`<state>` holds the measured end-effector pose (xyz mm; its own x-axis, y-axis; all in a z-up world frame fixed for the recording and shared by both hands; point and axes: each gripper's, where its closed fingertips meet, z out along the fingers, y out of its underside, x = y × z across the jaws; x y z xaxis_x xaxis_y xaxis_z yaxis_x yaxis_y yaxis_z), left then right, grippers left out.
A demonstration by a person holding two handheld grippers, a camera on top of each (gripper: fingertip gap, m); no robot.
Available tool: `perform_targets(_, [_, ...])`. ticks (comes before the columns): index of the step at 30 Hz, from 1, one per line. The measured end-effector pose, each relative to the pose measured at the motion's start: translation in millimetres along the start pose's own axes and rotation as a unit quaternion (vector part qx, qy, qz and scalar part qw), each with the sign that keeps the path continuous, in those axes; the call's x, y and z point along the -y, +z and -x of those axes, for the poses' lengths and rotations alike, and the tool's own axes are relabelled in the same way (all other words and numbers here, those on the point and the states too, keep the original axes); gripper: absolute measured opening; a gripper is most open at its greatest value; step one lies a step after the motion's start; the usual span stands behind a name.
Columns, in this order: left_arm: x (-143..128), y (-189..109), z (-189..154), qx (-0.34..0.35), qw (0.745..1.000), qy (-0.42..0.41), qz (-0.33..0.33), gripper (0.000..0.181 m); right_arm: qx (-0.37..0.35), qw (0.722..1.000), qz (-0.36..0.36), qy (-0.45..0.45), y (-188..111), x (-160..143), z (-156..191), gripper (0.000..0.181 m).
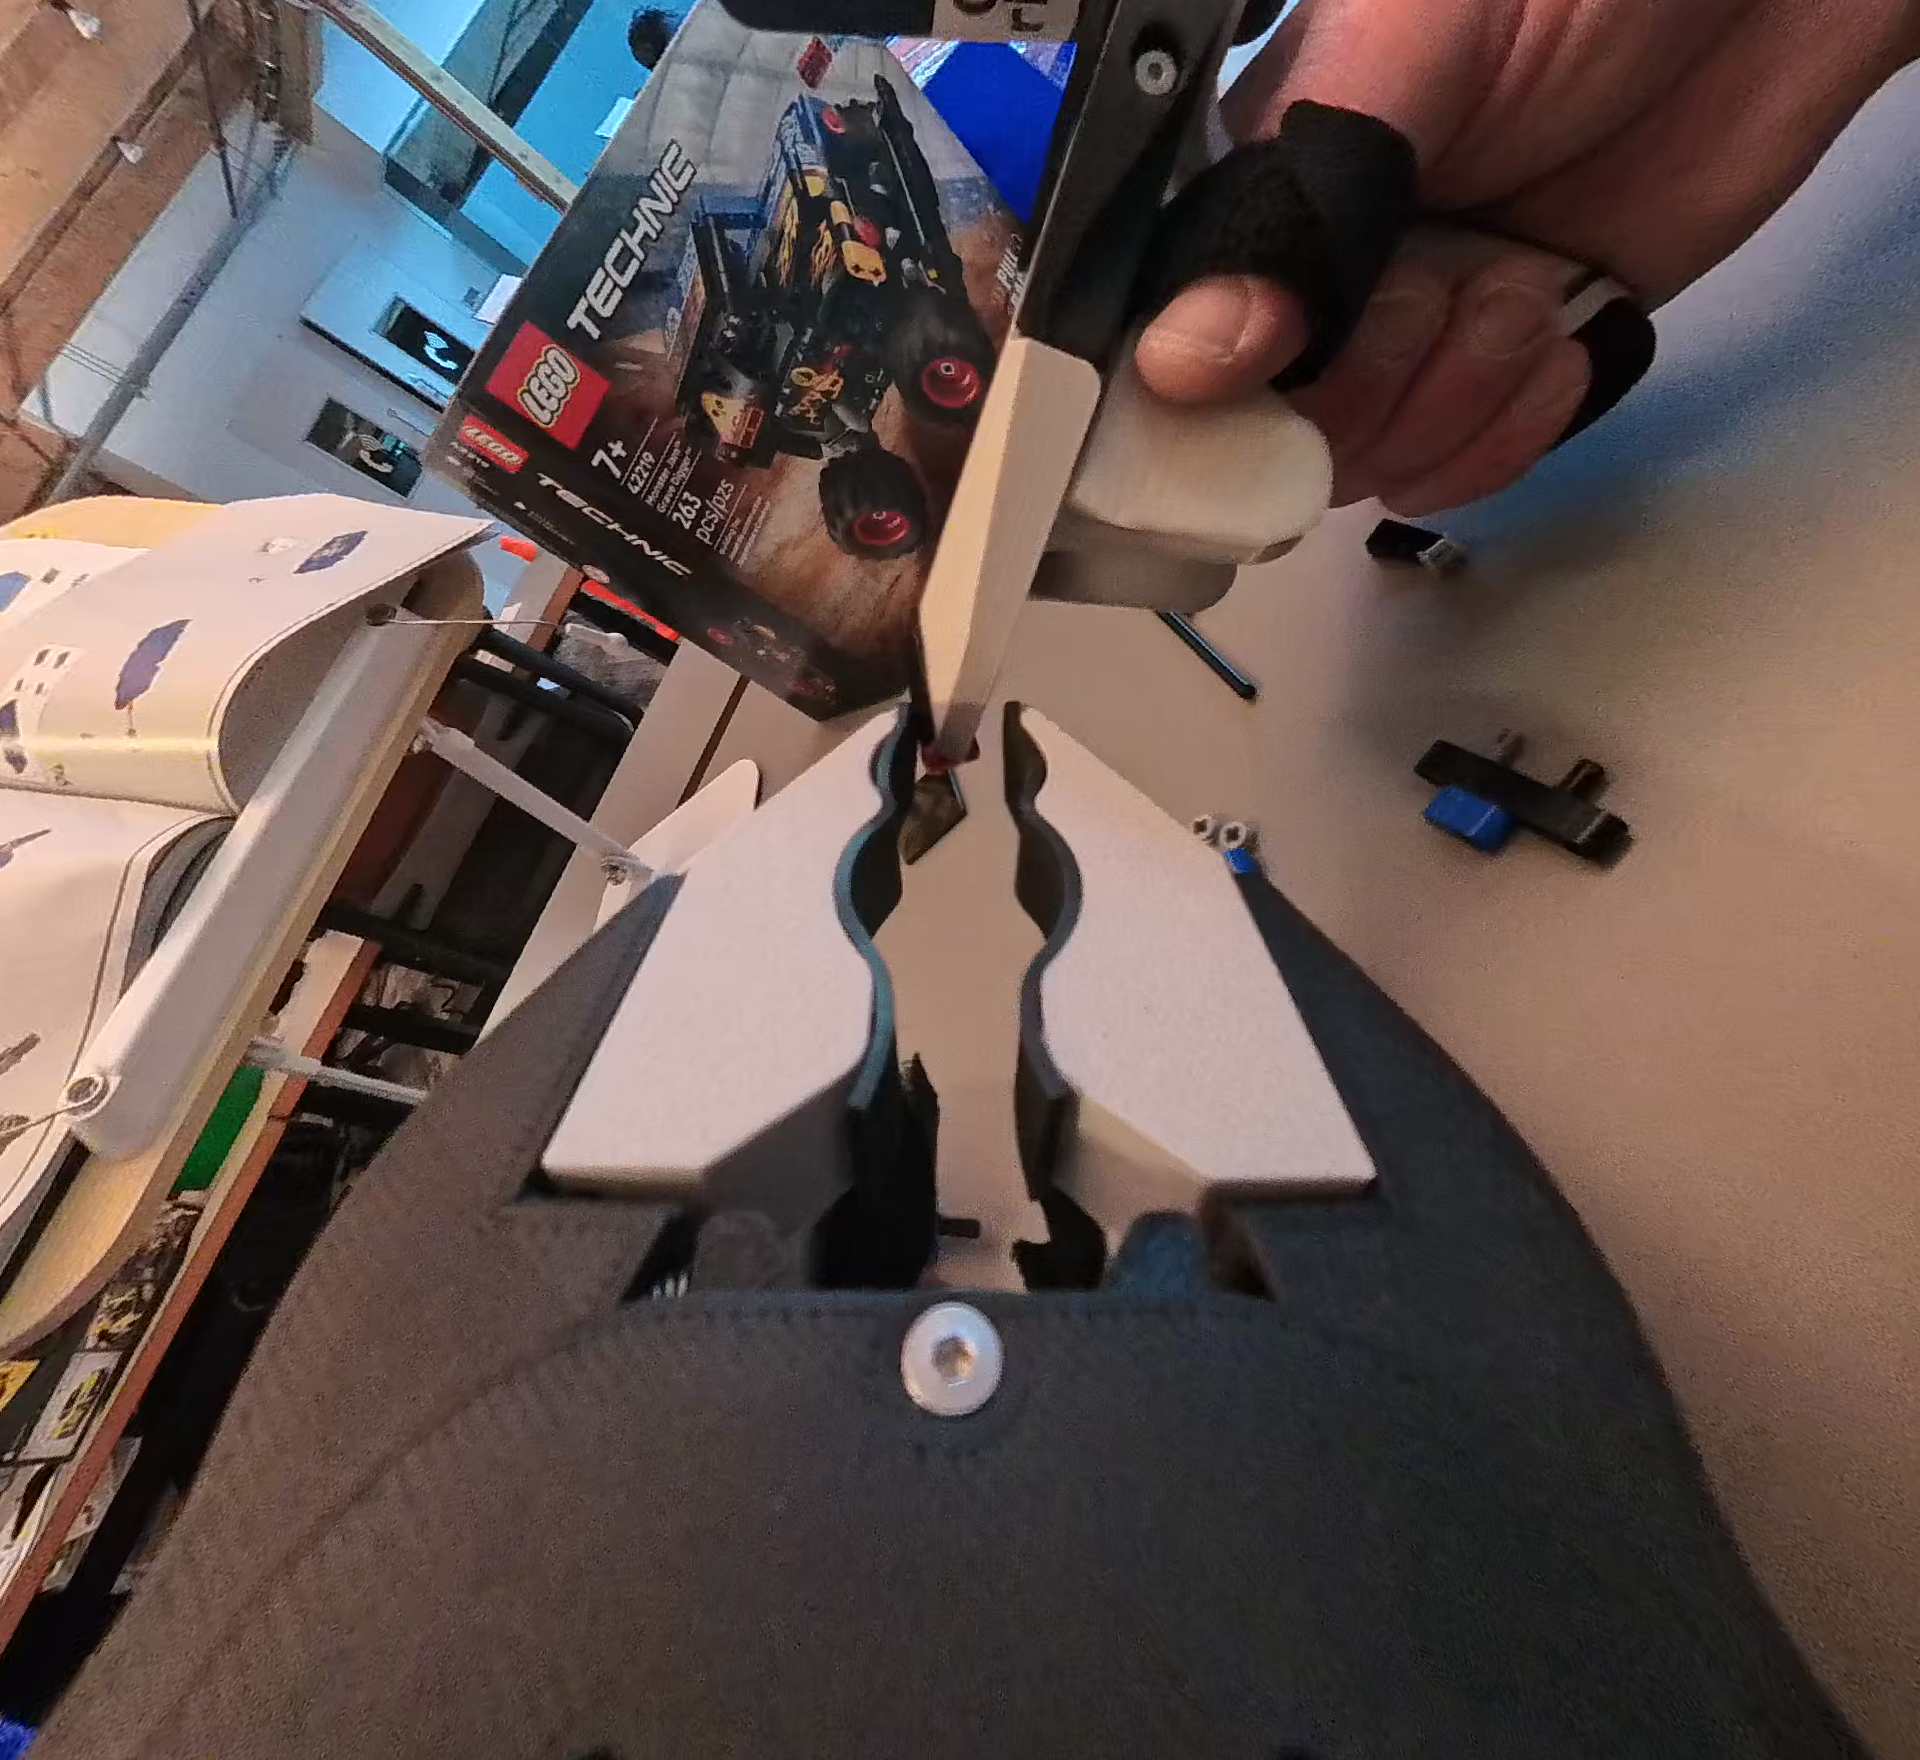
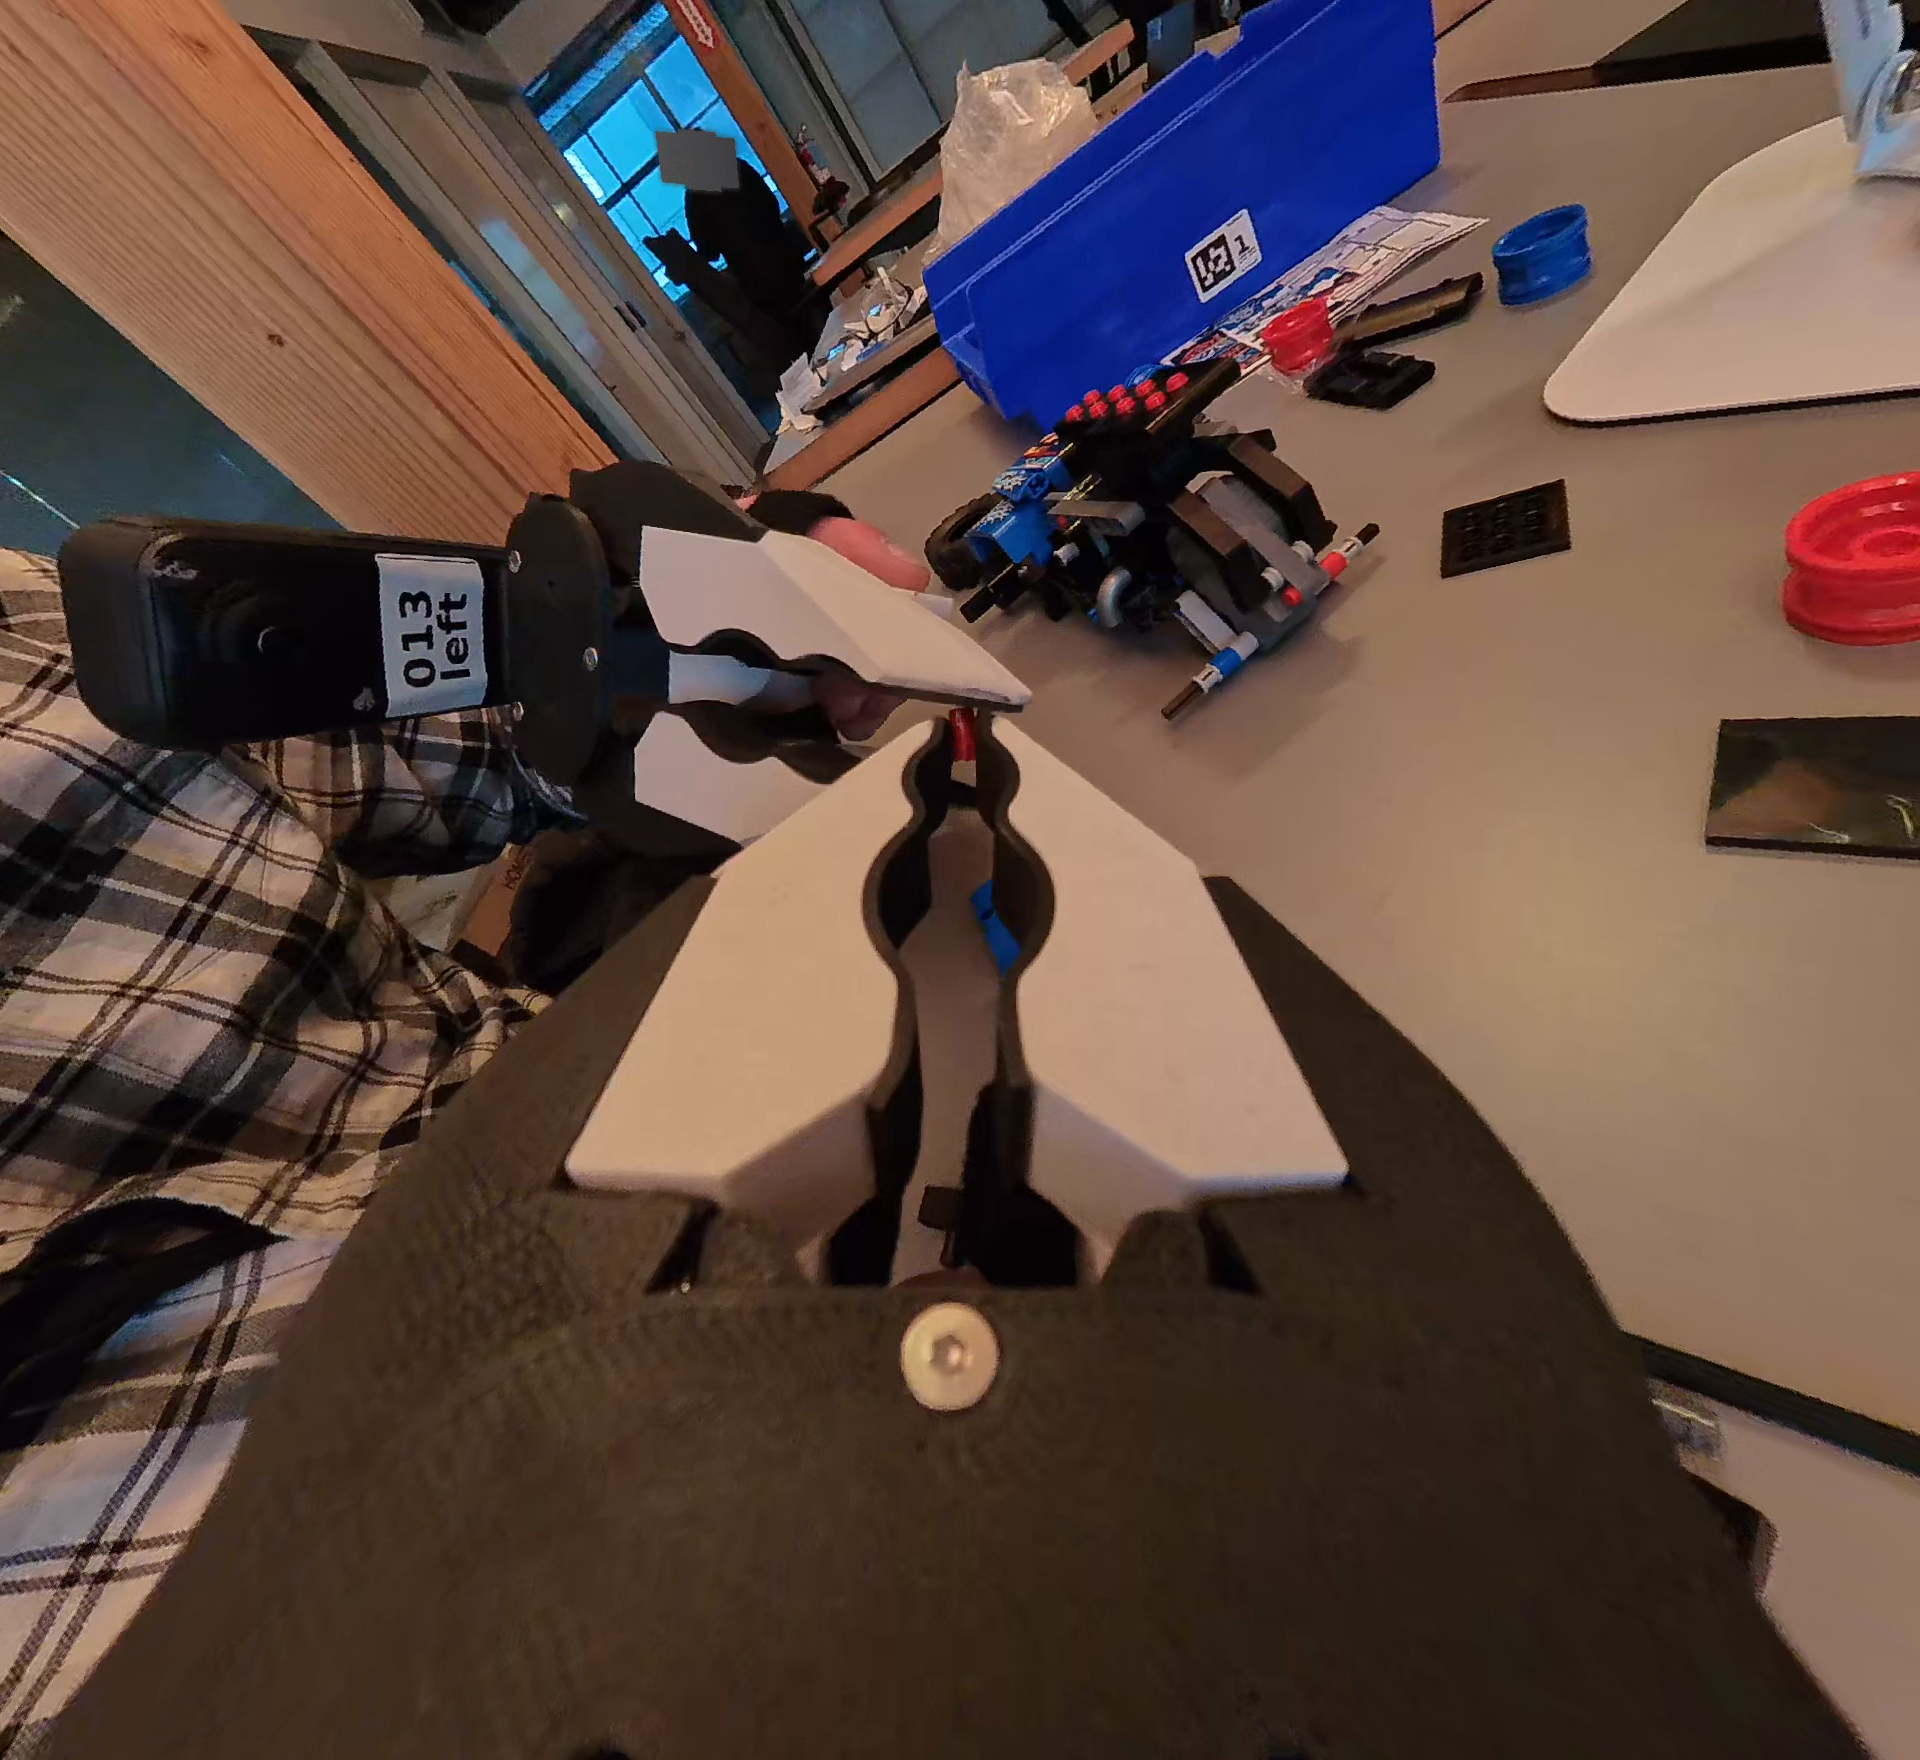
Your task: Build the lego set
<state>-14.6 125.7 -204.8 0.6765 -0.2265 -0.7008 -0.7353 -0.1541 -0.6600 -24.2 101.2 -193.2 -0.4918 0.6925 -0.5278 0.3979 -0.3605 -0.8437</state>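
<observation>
My left gripper (image 1: 956, 734) has its white fingers a little apart, with a small dark stickered piece (image 1: 935, 811) in the gap, close to the left finger. My right gripper (image 1: 940, 746) comes down from above, held by a hand, and is shut on a small red pin (image 1: 940, 755) that sits at the top of that dark piece. In the right wrist view the red pin (image 2: 962, 736) is pinched at my right gripper's (image 2: 962, 749) tips, just under the left gripper's upper finger (image 2: 831, 614). The dark piece is hidden there.
The half-built truck (image 2: 1143, 505) lies on the grey table (image 2: 1455, 827) ahead, before a blue bin (image 2: 1195, 204). Red rims (image 2: 1860, 557), a blue rim (image 2: 1541, 252), a black grille plate (image 2: 1503, 528) and a dark panel (image 2: 1813, 796) lie right. The set box (image 1: 727, 339) and a black-and-blue part (image 1: 1517, 801) stand nearby.
</observation>
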Motion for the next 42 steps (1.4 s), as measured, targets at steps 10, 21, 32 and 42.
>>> perform_targets(10, [0.8,-2.9,10.4,0.025,1.000,0.013,0.001,0.008,0.017,0.999,-0.029,0.014,-4.2,9.8,3.9,0.002])
perform_targets(21, [1.3,-2.9,4.8,-0.010,0.999,0.047,-0.005,0.008,0.027,0.999,-0.011,0.014,-5.5,4.6,4.2,0.002])
perform_targets(32, [-9.7,-4.9,0.5,-0.048,0.995,0.089,0.012,0.007,-0.007,0.999,0.039,-0.019,-8.8,-8.2,-3.8,0.008])
perform_targets(42, [-15.1,2.9,-10.4,-0.038,0.991,0.123,0.040,0.007,-0.036,0.998,0.050,-0.026,-3.8,-12.6,-9.0,0.000])
